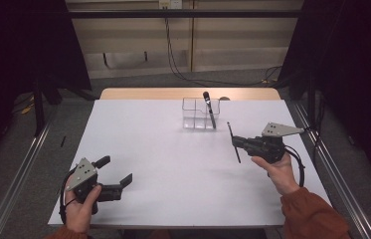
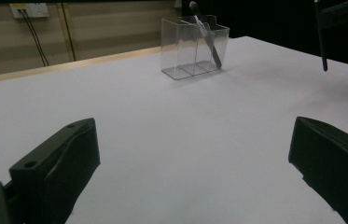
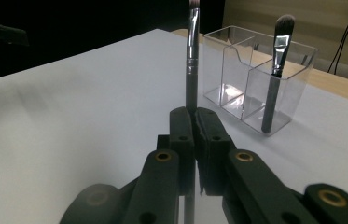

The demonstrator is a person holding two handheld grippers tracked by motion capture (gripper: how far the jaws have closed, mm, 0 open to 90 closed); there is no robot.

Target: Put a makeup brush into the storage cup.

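Desk (image 1: 173, 164): white top, bare apart from the holder near its far edge.
Holder (image 1: 200, 113): clear plastic, divided into compartments, standing upright, well ahead of both hands.
Left tool (image 1: 116, 174): jaws wide apart with nothing between them, resting low at the near left of the desk, far from the holder.
Right tool (image 1: 234, 141): jaws pressed together, clamped on the handle of a brush, raised above the desk to the right of the holder.
Held brush (image 3: 192, 56): gripped low on its dark handle, so most of its length stands clear of the jaws, bristles at the free end; in the high view it crosses the jaw tips.
Stored brush (image 3: 275, 60): leans in the right-hand compartment, bristles up.
Risk, slip: the handle is thin and smooth, so I judge it could pivot in the clamp when the hand tilts.
Risk, knock: coming in low or slanted, the long free end could strike the rim and tip the light holder, or hit the stored brush.
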